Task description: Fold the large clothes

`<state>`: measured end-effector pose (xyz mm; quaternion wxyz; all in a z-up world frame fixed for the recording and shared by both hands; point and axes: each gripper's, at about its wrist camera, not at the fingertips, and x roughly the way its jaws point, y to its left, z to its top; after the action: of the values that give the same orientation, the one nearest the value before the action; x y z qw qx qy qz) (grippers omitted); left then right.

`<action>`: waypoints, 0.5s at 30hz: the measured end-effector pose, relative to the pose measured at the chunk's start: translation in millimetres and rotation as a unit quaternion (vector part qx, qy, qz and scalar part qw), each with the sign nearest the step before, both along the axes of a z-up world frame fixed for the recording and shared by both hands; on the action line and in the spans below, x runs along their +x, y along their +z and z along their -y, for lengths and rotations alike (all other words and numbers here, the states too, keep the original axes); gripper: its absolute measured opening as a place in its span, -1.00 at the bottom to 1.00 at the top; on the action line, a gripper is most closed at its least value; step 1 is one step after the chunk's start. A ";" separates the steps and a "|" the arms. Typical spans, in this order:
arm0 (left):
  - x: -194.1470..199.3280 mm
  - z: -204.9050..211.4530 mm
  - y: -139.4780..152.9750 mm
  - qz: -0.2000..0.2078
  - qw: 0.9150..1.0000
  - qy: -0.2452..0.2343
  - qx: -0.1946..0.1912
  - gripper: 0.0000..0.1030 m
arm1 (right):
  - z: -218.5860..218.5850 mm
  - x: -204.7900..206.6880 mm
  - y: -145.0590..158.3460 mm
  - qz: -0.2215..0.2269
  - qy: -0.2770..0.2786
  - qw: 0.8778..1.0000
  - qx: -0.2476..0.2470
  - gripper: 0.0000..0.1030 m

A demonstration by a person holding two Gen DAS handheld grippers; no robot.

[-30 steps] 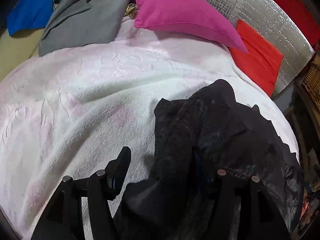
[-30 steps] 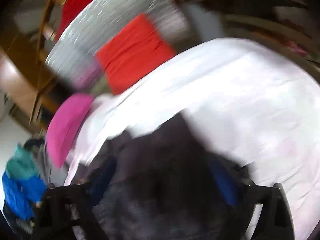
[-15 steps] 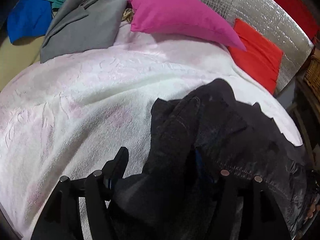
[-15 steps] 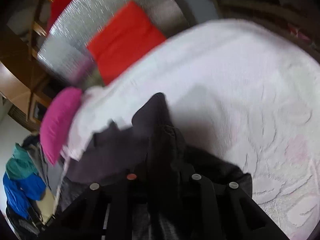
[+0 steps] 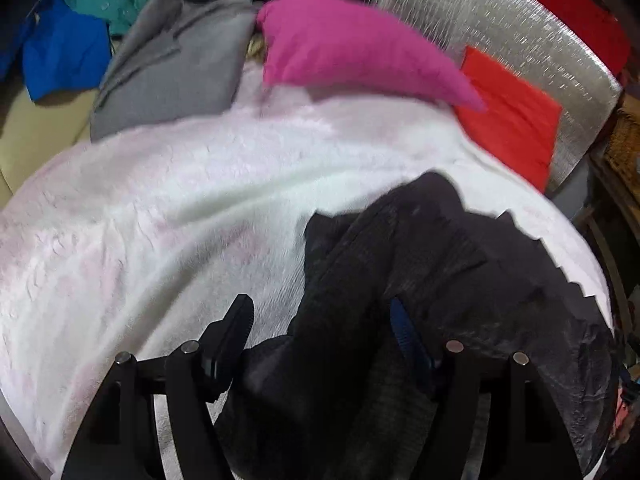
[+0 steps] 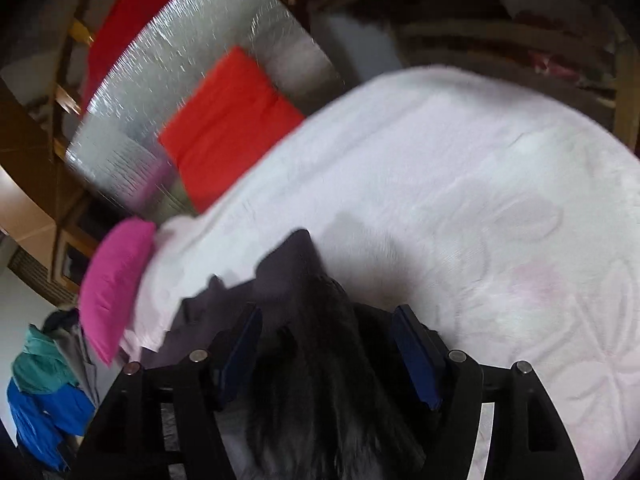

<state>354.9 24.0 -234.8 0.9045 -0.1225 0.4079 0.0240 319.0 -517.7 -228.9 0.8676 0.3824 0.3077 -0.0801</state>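
Note:
A large black garment (image 5: 440, 272) lies bunched on a bed with a white and pale pink blanket (image 5: 180, 208). In the left wrist view my left gripper (image 5: 320, 320) is open, with a fold of the garment lying between its fingers. In the right wrist view the same black garment (image 6: 316, 340) lies between the spread blue pads of my right gripper (image 6: 328, 332), which is open. The blanket (image 6: 480, 220) stretches to the right of it.
A magenta pillow (image 5: 352, 48), a red cushion (image 5: 512, 116) and a silver foil panel (image 5: 500, 20) stand at the bed's head. Grey (image 5: 168, 68), blue (image 5: 60, 56) and teal clothes lie at the far left. Wooden furniture stands beyond the bed's right edge.
My right gripper shut on the garment half a second ago and now stands open again. The left gripper has stayed open, and its view has tilted slightly.

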 end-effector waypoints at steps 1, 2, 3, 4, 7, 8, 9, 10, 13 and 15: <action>-2.9 1.6 4.1 0.010 1.000 -0.001 0.007 0.39 | -4.0 -10.2 7.4 0.015 0.006 1.000 -0.008 0.39; -7.9 3.8 9.6 0.024 1.000 -0.002 0.019 0.39 | -7.9 -17.3 14.7 0.022 0.009 0.999 -0.021 0.35; -11.2 5.0 13.0 0.033 0.999 -0.004 0.027 0.39 | -13.4 -24.0 20.9 0.028 0.012 0.999 -0.035 0.25; -15.2 6.9 17.4 0.043 0.998 -0.007 0.037 0.39 | -20.9 -31.8 27.7 0.035 0.018 0.998 -0.051 0.15; -22.3 10.3 22.1 0.054 0.997 -0.020 0.048 0.40 | -24.6 -58.7 37.9 0.041 0.036 0.996 -0.065 -0.17; -23.4 11.2 21.6 0.052 0.997 -0.026 0.049 0.41 | -27.1 -65.5 37.8 0.044 0.043 0.996 -0.060 -0.17; -23.9 11.8 19.8 0.047 0.997 -0.032 0.048 0.41 | -27.4 -72.6 34.3 0.042 0.052 0.996 -0.050 -0.17; -24.1 12.4 18.1 0.042 0.997 -0.036 0.048 0.41 | -32.1 -74.6 30.0 0.034 0.064 0.997 -0.041 -0.17; -23.3 11.7 10.0 0.019 0.997 -0.042 0.054 0.41 | -42.8 -78.9 19.2 0.010 0.083 0.996 -0.037 -0.17; -21.1 10.0 3.2 0.002 0.997 -0.041 0.066 0.41 | -48.1 -73.5 2.6 -0.028 0.088 0.995 -0.038 -0.15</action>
<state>333.8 14.1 -231.6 0.9117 -0.0455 0.4081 0.0136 245.5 -469.6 -226.3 0.8761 0.3184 0.3611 -0.0255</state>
